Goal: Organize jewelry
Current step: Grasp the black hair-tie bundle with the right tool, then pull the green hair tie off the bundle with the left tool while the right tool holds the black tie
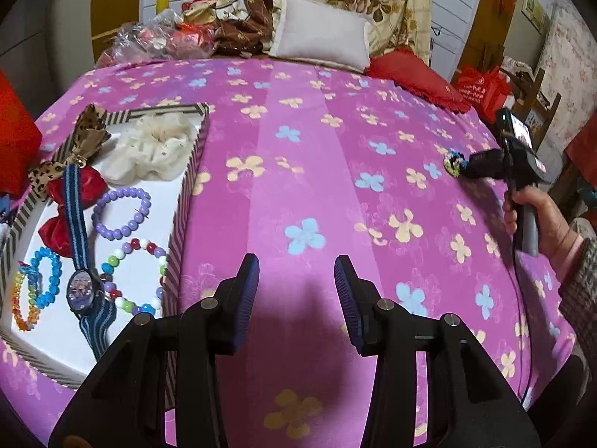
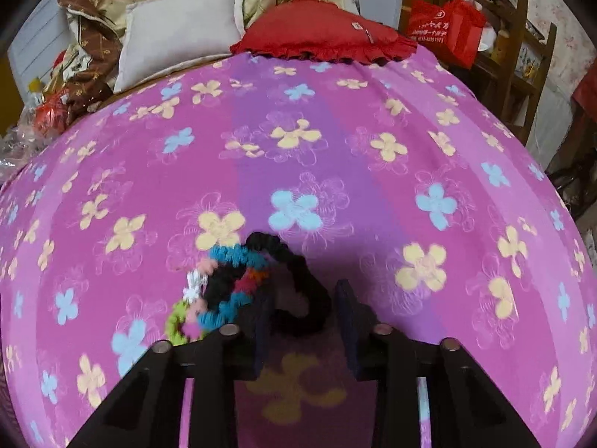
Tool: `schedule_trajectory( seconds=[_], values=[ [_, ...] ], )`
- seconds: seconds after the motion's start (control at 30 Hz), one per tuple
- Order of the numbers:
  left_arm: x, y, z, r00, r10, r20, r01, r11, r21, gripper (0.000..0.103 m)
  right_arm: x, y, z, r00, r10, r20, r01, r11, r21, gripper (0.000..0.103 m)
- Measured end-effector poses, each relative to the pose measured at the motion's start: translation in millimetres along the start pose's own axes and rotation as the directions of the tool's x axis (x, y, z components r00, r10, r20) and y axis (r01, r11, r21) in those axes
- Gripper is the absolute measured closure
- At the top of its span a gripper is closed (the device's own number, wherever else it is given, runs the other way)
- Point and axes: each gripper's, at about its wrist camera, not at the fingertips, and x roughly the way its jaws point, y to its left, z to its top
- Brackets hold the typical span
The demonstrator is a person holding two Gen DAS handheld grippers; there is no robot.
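Note:
A striped box lies at the left of the pink flowered bed. It holds a watch, several bead bracelets, a cream scrunchie and bows. My left gripper hangs open over bare sheet just right of the box, nothing between its fingers. Far to the right, my right gripper points at a bundle of hair ties. In the right wrist view that gripper stands open around a black hair tie. Colourful crocheted ties spill past its left finger, blurred.
A white pillow and a red cushion sit at the head of the bed, with folded quilts beside them. A red bag and a wooden chair stand off the bed's right side. A hand grips the right handle.

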Motion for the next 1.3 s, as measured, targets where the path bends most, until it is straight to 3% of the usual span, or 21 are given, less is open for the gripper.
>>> schedule_trajectory(
  seconds=[0.1,0.2,0.27,0.37,0.43,0.5,0.6,0.77,0.97,1.13,1.3],
  values=[
    [3,1,-1,1.000,0.009,-0.011,-0.009,1.000,-0.003,0.062,-2,7,-2,0.998,0.061,-0.025,-0.062,0.998,-0.006,0.095],
    [3,2,-1,1.000,0.015,-0.010,-0.015,1.000,-0.008,0.062,-19,32,-27,0.981,0.180,-0.077,-0.187,0.978,-0.093,0.098],
    [1,3,-1,1.000,0.017,-0.004,-0.017,1.000,-0.011,0.062,-33,46,-49,0.954,0.272,-0.128,-0.288,0.949,-0.132,0.098],
    [-2,4,-1,1.000,0.018,0.002,-0.018,1.000,-0.015,0.062,-72,69,-106,0.882,0.415,-0.224,-0.460,0.862,-0.215,0.099],
    [-3,4,-1,1.000,0.011,0.002,-0.011,1.000,-0.018,0.062,-99,72,-134,0.859,0.458,-0.229,-0.507,0.826,-0.248,0.099],
    [-4,5,-1,1.000,0.006,0.000,-0.006,1.000,-0.022,0.062,-114,66,-151,0.865,0.457,-0.205,-0.498,0.830,-0.250,0.099],
    [-6,2,-2,1.000,-0.007,-0.003,0.007,1.000,-0.021,0.062,-127,48,-165,0.910,0.391,-0.135,-0.413,0.874,-0.256,0.099],
    [-10,-10,-4,1.000,-0.029,-0.007,0.029,1.000,0.006,0.062,-127,5,-171,0.944,0.319,-0.082,-0.329,0.925,-0.191,0.099],
    [-1,-36,12,0.982,-0.168,-0.084,0.164,0.985,-0.049,0.062,-126,-29,-166,0.933,0.358,-0.039,-0.360,0.922,-0.145,0.099],
    [16,-90,29,0.973,-0.195,-0.125,0.202,0.978,0.048,0.061,-115,-28,-170,0.918,0.393,-0.044,-0.395,0.904,-0.164,0.099],
    [58,-149,43,0.954,-0.209,-0.216,0.246,0.956,0.159,0.061,-108,-21,-172,0.912,0.405,-0.063,-0.410,0.895,-0.176,0.098]
  ],
)
